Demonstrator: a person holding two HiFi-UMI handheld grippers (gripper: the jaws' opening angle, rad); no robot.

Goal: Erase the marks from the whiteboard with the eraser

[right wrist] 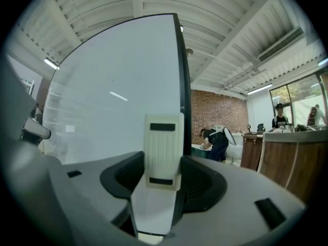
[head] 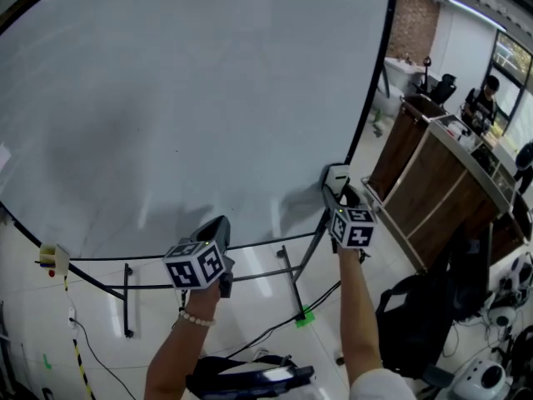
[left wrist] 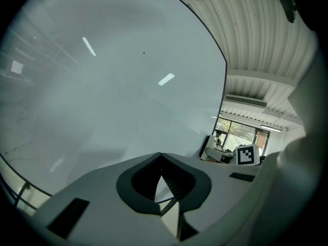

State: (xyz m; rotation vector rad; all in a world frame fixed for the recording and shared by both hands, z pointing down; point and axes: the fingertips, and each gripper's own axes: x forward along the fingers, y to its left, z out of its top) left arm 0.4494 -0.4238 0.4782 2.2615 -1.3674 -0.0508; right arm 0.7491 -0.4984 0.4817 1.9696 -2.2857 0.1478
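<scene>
Clamping the eraser point(right wrist: 163, 150) beside the whiteboard point(head: 191, 98), right fingers point(right wrist: 202, 184) risk it twisting loose under pressure; left fingers point(left wrist: 137, 181) closed, empty.

A brick wall point(right wrist: 218, 111) and wooden counter point(head: 433, 192) flank the pale floor point(head: 254, 300).

A: Is there any word, number or brand to read here?

B: None. The whiteboard point(head: 208, 98) carries no legible writing.

A: And the cubes?

B: The left cube point(head: 197, 265) and the right cube point(head: 354, 227) bear black-and-white square patterns only, not letters or digits.

A: The eraser point(right wrist: 163, 152)?

B: It has 2 dark bars on its cream face, and no print on them that can be made out.

A: That yellow tag point(head: 50, 257) at the board's left edge?

B: It is too small to read.
</scene>
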